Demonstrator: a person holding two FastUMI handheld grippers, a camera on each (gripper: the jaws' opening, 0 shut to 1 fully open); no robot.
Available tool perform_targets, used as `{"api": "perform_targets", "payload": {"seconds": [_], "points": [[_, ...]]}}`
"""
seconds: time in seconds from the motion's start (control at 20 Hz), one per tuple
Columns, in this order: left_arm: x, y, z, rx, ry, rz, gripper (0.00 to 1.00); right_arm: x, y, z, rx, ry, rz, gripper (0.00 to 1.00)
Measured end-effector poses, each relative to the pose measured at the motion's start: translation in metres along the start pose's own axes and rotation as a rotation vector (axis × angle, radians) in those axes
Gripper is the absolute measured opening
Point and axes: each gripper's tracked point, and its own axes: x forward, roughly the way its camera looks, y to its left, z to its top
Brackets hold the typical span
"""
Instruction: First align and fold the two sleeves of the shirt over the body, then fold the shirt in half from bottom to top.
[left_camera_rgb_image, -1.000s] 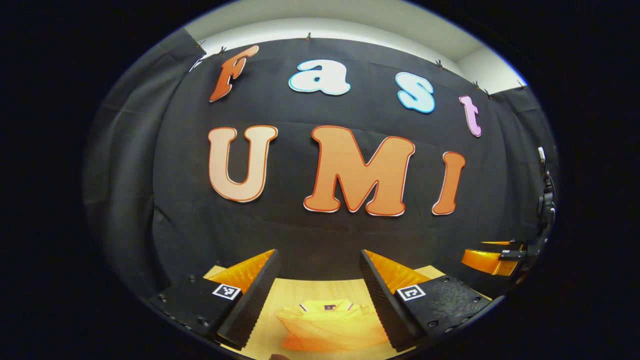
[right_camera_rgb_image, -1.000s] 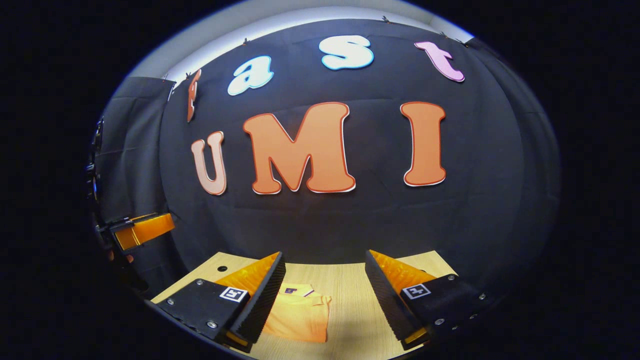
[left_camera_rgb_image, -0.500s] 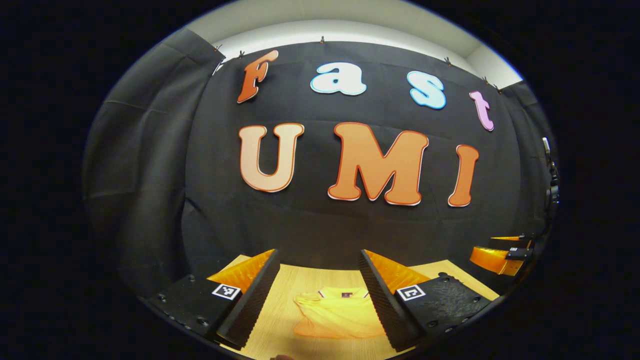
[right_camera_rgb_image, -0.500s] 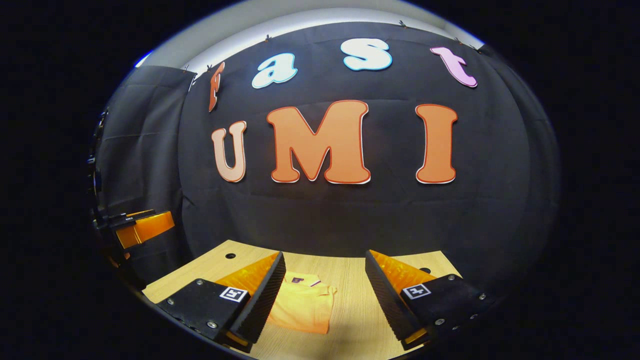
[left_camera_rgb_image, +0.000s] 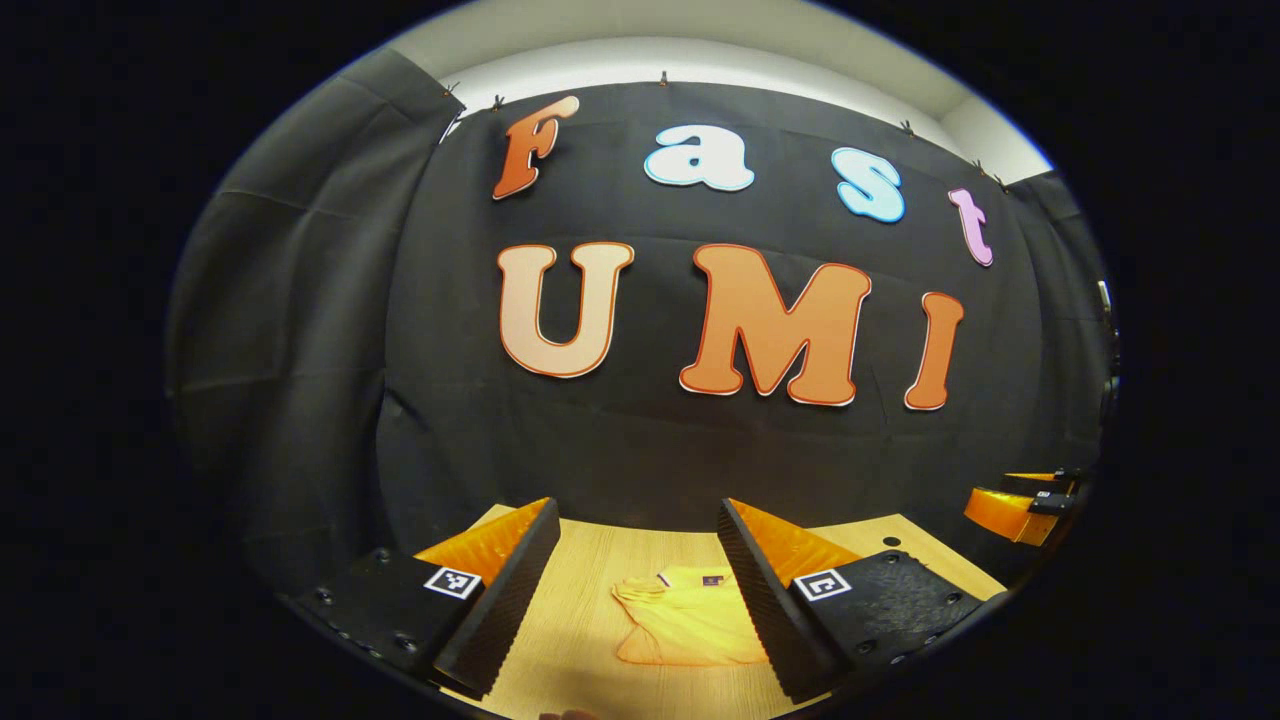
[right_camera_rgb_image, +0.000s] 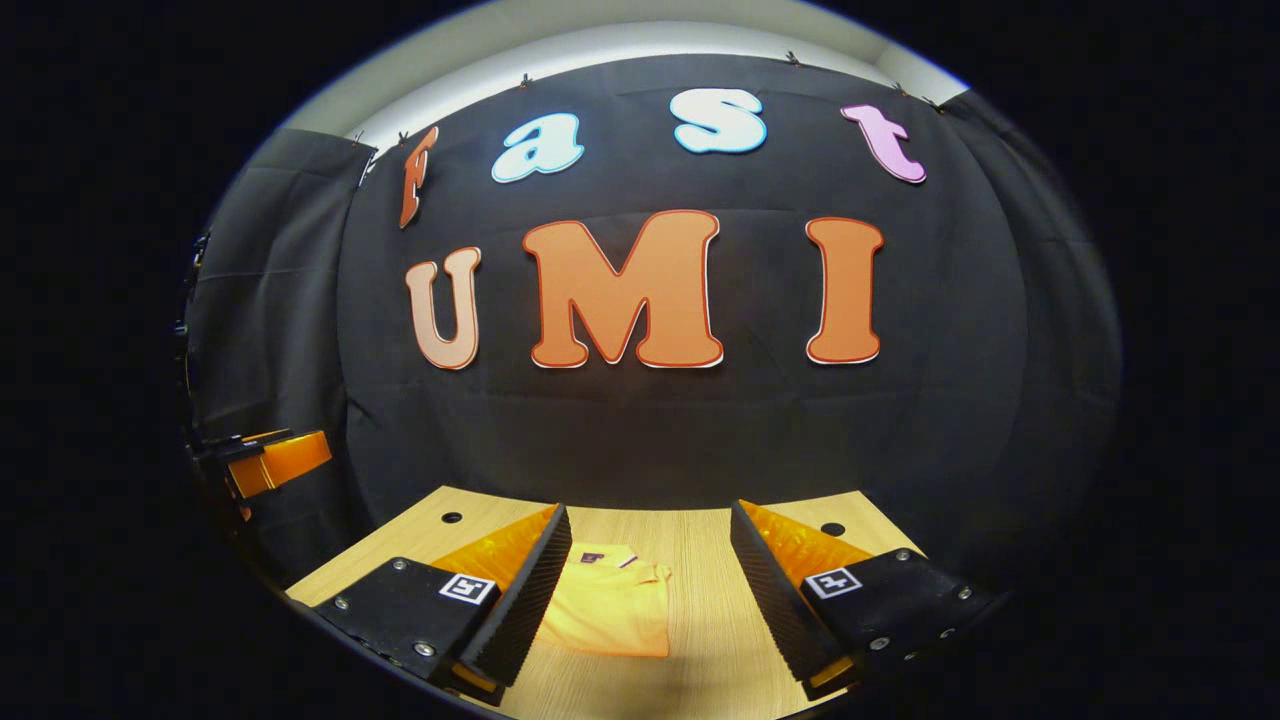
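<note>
Left gripper view first: the left hand-held gripper (left_camera_rgb_image: 628, 590) sits nearest, its two fingers spread wide with nothing between them, held up above the desk (left_camera_rgb_image: 570, 640). Just past the fingertips, lying flat on the wood, is the shirt (left_camera_rgb_image: 690, 625), a yellow-orange polo with the collar end pointing toward the booth wall. Further off at the right edge you can catch the other hand-held gripper hanging in the air.

Right gripper view, same deal: the right hand-held gripper (right_camera_rgb_image: 650, 590) is wide open and empty, hovering over the desk (right_camera_rgb_image: 700, 660), and the shirt (right_camera_rgb_image: 610, 620) peeks out partly behind its left finger.

From how it lies, the shirt looks like a compact rectangle already, so my guess is the folding is done or close to it. Can't make out the sleeves well enough to swear by it.

Handling-wise it's thin, floppy knit: light, no stiffness, and layers will slide over each other if you pinch just the top one. I'd grab at a corner or along a folded edge, catching all layers. The wood looks smooth, so dragging would probably bunch it up. Nothing fragile about it
</note>
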Motion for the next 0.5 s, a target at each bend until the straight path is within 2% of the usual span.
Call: {"api": "perform_targets", "payload": {"seconds": [0.25,0.5], "points": [[-0.011,0.019,-0.006,-0.005,0.020,-0.009,0.98,-0.015,0.010,-0.001,-0.010,0.009,-0.031,0.97],[-0.022,0.043,0.013,-0.008,-0.014,0.013,0.97,-0.020,0.019,0.012,-0.033,-0.020,-0.033,0.97]]}}
